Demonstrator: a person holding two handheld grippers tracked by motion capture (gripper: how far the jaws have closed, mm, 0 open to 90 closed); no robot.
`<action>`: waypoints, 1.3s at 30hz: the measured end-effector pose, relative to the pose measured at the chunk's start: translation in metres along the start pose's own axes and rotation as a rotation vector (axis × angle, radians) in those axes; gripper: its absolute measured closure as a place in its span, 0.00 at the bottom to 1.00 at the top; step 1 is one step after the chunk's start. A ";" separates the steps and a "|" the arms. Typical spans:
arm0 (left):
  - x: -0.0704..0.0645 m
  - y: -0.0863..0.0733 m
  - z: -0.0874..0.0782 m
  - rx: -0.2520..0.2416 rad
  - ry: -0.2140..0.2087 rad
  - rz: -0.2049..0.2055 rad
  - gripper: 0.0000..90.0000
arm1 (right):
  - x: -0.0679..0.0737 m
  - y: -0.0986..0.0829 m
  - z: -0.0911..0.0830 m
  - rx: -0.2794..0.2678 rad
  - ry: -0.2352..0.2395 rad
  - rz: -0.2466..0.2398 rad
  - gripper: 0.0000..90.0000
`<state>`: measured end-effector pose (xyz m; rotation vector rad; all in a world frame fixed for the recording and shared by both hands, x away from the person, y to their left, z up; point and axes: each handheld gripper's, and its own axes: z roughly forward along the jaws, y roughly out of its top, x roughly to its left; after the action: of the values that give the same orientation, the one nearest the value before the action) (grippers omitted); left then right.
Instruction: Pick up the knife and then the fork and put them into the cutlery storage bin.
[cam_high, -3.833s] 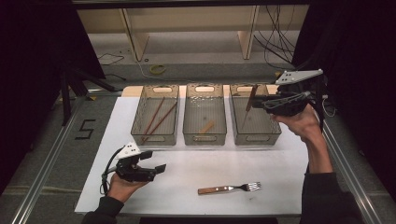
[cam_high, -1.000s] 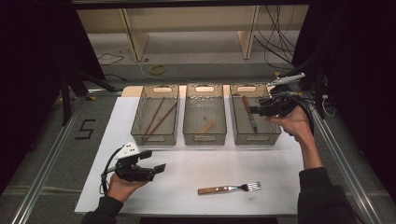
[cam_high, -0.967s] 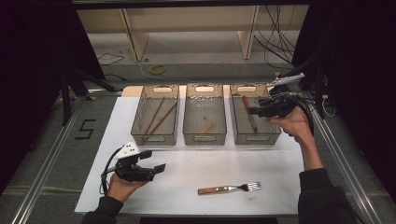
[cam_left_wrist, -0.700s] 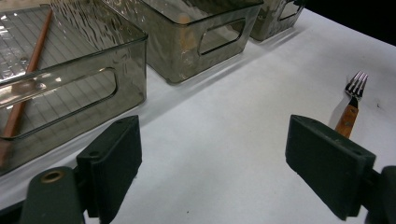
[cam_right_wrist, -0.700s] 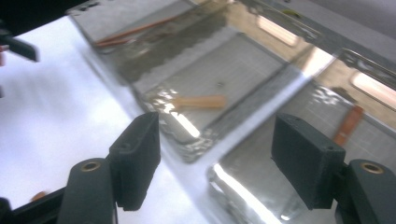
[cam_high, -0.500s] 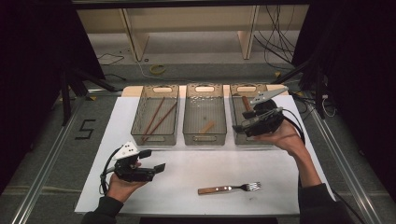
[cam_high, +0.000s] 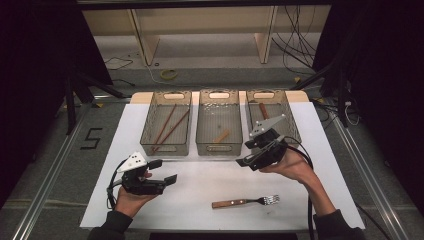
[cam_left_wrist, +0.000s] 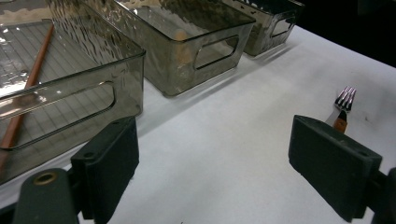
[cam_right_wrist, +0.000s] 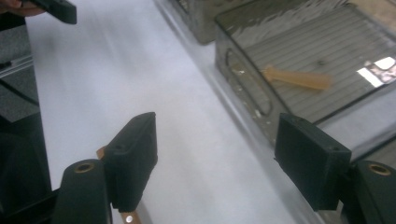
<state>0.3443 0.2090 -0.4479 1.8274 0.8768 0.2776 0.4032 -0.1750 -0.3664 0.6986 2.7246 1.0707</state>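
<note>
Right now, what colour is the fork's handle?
Brown wood; the fork shows best in the high view.

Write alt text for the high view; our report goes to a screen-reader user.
A person's right gripper, open and empty, hovers above a fork lying on a white table. The left gripper rests open nearby, and three clear bins stand behind.

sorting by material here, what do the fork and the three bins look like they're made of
Fork: shiny silver tines, likely metal; brown handle with pale rivet-like dots, probably wood, though wood-look plastic is possible.
Bins: smoky, see-through walls with a rippled gloss and moulded handle slots, most likely clear tinted plastic; you can see the chopsticks through the left one.
</note>
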 end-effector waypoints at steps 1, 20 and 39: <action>0.000 0.000 0.000 -0.001 0.000 0.002 0.18 | 0.002 -0.001 0.002 0.002 0.007 -0.007 0.34; -0.003 -0.002 -0.001 -0.014 -0.005 0.004 0.18 | 0.034 -0.011 0.041 0.154 0.072 -0.112 0.35; -0.003 -0.003 -0.003 -0.019 -0.003 0.002 0.18 | 0.053 -0.030 0.058 0.283 0.127 -0.181 0.41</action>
<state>0.3393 0.2101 -0.4484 1.8110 0.8680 0.2835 0.3611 -0.1343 -0.4267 0.4169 3.0139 0.7210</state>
